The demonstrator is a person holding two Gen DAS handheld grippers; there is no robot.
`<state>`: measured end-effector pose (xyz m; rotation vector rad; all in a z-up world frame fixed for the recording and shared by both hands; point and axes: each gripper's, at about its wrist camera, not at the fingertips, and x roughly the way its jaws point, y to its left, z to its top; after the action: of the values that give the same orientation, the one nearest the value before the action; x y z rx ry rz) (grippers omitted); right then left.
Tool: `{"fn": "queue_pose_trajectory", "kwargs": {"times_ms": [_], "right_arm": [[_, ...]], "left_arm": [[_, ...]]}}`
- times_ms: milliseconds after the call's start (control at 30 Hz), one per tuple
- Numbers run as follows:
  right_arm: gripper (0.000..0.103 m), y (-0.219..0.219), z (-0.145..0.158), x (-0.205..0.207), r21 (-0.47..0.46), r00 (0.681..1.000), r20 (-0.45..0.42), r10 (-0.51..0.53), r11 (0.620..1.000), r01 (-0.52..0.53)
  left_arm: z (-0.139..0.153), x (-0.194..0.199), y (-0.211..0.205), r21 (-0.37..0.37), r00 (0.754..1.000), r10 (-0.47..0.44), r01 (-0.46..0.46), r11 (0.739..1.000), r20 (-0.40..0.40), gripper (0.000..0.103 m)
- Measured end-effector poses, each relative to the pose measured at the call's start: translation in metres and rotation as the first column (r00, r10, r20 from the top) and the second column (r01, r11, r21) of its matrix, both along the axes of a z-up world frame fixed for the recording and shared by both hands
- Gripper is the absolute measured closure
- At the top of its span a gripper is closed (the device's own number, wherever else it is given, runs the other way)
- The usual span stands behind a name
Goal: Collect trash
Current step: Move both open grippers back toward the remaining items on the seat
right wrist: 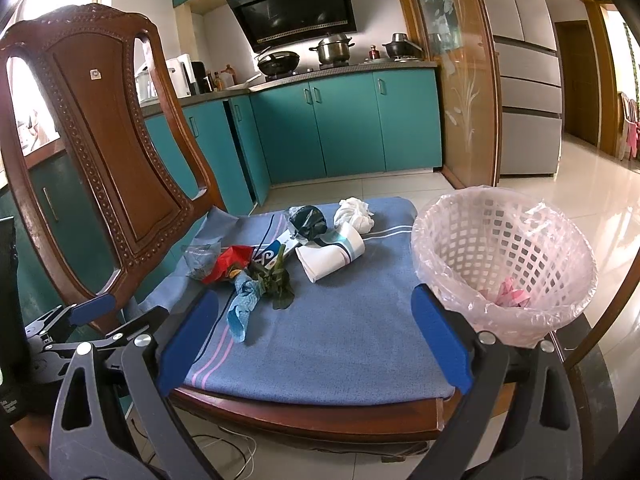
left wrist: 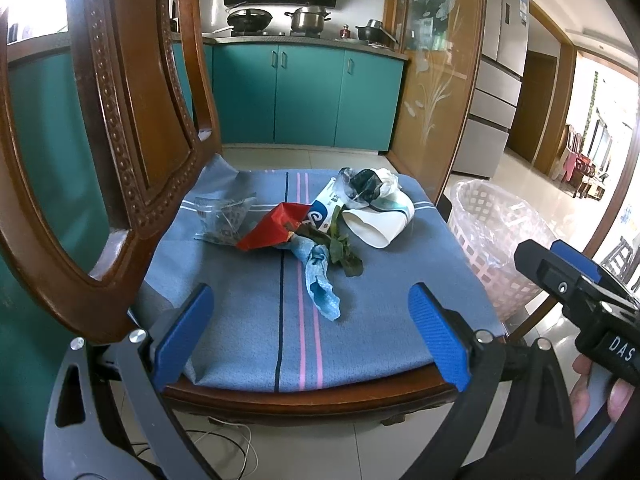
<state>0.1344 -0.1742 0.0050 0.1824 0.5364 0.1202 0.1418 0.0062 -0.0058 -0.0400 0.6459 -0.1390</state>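
Both grippers, left gripper (left wrist: 310,334) and right gripper (right wrist: 314,340), fingers spread, holding nothing. I judge blue rag (left wrist: 320,280) nearest: light, floppy; pinch mid-fold. Basket (right wrist: 504,264) right.

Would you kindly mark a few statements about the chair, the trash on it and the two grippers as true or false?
1. The left gripper is open and holds nothing. True.
2. The paper cup stands upright on the cushion. False: it lies on its side.
3. The basket is lined with a plastic bag. True.
4. The blue cloth is already in the basket. False: it lies on the cushion, beside the red wrapper.
5. The right gripper is shut on the green leaves. False: it is open and empty; the leaves lie on the cushion.
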Motion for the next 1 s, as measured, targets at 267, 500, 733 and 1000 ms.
{"fn": "queue_pose_trajectory", "kwargs": {"times_ms": [267, 500, 733, 1000], "right_arm": [[0.008, 0.000, 0.000, 0.000, -0.001, 1.000, 0.000, 0.000, 1.000, 0.000], [0.008, 0.000, 0.000, 0.000, 0.000, 1.000, 0.000, 0.000, 1.000, 0.000], [0.008, -0.001, 0.000, 0.004, 0.022, 1.000, -0.011, -0.001, 1.000, 0.001], [0.008, -0.017, -0.013, 0.023, 0.147, 0.996, -0.088, -0.004, 0.989, 0.017]], "left_arm": [[-0.001, -0.001, -0.002, 0.006, 1.000, -0.004, 0.004, 1.000, -0.004, 0.006], [-0.003, 0.002, -0.002, 0.007, 1.000, -0.005, 0.005, 1.000, -0.013, 0.006], [-0.026, 0.024, -0.014, 0.018, 0.996, -0.019, 0.021, 1.000, -0.088, 0.007], [-0.061, 0.080, -0.031, 0.062, 0.979, -0.005, 0.018, 0.998, -0.203, 0.029]]}}
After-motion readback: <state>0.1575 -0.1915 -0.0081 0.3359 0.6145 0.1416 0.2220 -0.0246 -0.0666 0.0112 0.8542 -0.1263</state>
